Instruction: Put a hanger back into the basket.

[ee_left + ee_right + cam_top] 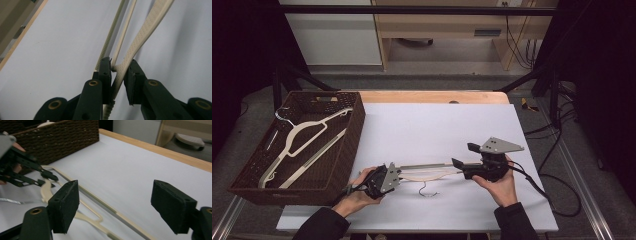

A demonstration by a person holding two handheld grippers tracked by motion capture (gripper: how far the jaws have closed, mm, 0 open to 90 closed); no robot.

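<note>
A cream plastic hanger (pixel 432 174) lies across the white tabletop (pixel 437 125), its metal hook (pixel 426 190) pointing toward the person. My left gripper (pixel 398 172) is shut on the hanger's left end. In the left gripper view the hanger (pixel 142 32) runs away from the gripper (pixel 120 67), its thin end wedged slantwise between the two pads. My right gripper (pixel 465 155) hovers at the hanger's right end, open wide. In the right gripper view nothing is between the pads of the right gripper (pixel 117 195); the hanger (pixel 87 217) lies beyond them, and the left gripper (pixel 48 178) is farther off.
A dark woven basket (pixel 357 125) stands at the table's left with a white hanger (pixel 302 135) lying in it; its wall (pixel 62 140) rises behind the left gripper. A black cable (pixel 557 195) loops off the right edge. A wooden strip (pixel 432 96) borders the far side.
</note>
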